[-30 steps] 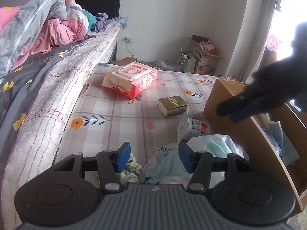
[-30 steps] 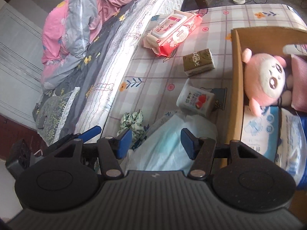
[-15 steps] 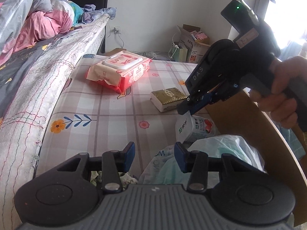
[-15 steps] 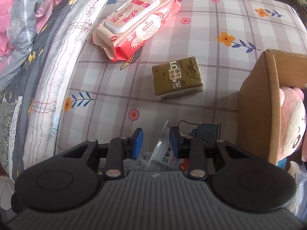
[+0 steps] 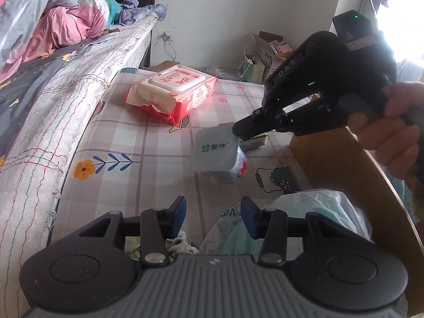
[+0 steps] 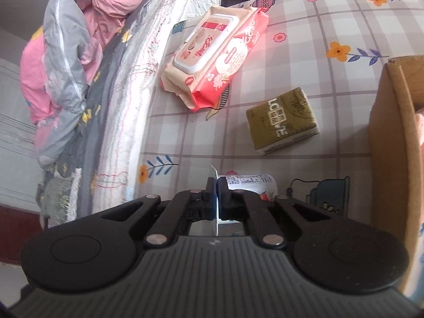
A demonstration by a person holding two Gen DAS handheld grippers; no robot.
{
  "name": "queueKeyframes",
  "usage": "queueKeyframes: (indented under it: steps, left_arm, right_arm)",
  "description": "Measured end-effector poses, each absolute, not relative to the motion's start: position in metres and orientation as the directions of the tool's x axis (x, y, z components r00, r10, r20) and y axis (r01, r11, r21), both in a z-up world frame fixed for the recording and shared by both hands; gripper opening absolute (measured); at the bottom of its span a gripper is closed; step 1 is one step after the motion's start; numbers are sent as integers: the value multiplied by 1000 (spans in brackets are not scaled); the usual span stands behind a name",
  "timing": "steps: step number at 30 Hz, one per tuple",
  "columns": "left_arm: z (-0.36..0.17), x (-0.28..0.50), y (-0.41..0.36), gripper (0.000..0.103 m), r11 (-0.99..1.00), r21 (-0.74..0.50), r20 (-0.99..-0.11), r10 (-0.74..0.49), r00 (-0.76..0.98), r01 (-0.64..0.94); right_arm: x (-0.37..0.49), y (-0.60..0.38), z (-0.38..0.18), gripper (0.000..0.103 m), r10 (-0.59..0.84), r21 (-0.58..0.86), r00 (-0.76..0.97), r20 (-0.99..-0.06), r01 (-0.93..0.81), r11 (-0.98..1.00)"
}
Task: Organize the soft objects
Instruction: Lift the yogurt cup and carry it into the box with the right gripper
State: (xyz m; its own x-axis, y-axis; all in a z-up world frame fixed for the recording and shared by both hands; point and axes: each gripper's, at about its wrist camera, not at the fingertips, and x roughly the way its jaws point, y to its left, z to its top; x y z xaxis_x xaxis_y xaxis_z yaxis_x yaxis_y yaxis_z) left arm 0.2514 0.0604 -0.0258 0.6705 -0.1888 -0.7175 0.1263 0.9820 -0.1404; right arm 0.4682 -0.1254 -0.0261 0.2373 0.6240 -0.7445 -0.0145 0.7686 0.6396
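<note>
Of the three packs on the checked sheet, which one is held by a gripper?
The small white pack: the right gripper pinches its edge. The red wipes pack and olive tissue pack lie free.

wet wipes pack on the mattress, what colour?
The wet wipes pack is red and cream with a white flip lid; the right wrist view shows it best.

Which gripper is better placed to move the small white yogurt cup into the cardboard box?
Right gripper: already shut on the small white yogurt cup's rim, beside the cardboard box. Left gripper holds nothing.
</note>
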Motion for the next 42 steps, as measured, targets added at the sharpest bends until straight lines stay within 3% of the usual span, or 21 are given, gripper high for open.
queueKeyframes:
  steps: [13, 21, 30, 37, 42]
  left_arm:
    - [-17, 277, 48, 54, 981, -93, -718, -185, 671, 170]
    - [-20, 321, 78, 46, 948, -318, -747, -266, 610, 25]
    - [-49, 377, 101, 46, 834, -538, -770, -424, 477, -126]
    - [-68, 390, 101, 37, 765, -617, -754, -508, 417, -183]
    - [-62, 388, 98, 31, 786, -591, -769, -478, 425, -185]
  right_arm:
    - [461, -154, -36, 4, 596, 609, 233, -768, -19, 793]
    - [468, -154, -38, 8, 605, 625, 249, -756, -2, 781]
    - [479, -149, -42, 8, 603, 621, 252, -757, -6, 783]
    - [484, -143, -47, 10, 592, 606, 246, -768, -20, 795]
    - [484, -144, -49, 12, 611, 629, 247, -752, -8, 777]
